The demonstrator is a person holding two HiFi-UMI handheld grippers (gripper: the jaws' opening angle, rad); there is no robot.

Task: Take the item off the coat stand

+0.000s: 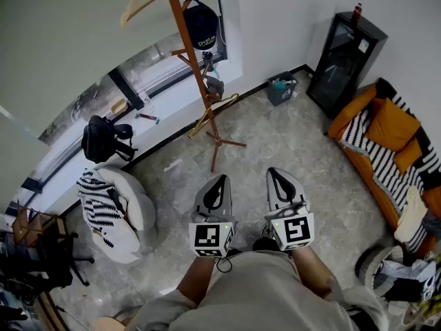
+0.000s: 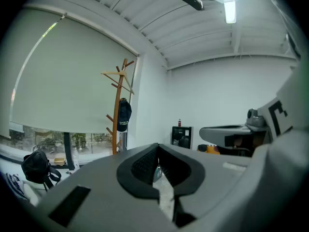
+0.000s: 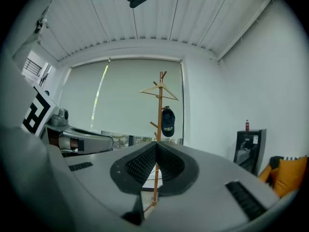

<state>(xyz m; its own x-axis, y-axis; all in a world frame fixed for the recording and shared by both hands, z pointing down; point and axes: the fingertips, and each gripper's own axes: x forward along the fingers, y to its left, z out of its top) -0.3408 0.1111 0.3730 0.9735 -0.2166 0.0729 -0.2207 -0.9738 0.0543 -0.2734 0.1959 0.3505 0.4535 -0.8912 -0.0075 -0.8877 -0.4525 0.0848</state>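
Left gripper (image 1: 221,180) and right gripper (image 1: 276,173) sit level before me, both with jaws closed on nothing. I see the dark cap (image 1: 201,25) hanging on the coat stand (image 1: 198,81), well apart ahead of both.

Floor (image 1: 296,157): grey marbled stone, bare in the middle.
Walls (image 1: 275,19): plain white, with a dark skirting at the foot.
Window (image 1: 96,98): a long strip above a white sill; a pale roller blind (image 2: 63,76) covers its upper part.
Ceiling (image 3: 145,18): white slats, with one lit tube lamp (image 2: 230,11).
Far corner: black glass-door cabinet (image 1: 341,54) with a red bottle (image 1: 357,9) on top; a grey bin (image 1: 281,89) stands nearby.
Right side: orange sofa (image 1: 358,161) with a striped throw and an orange cushion (image 1: 391,124).
Left side: white round armchair (image 1: 134,202) draped with striped cloth; a black backpack (image 1: 103,138) rests at the sill.
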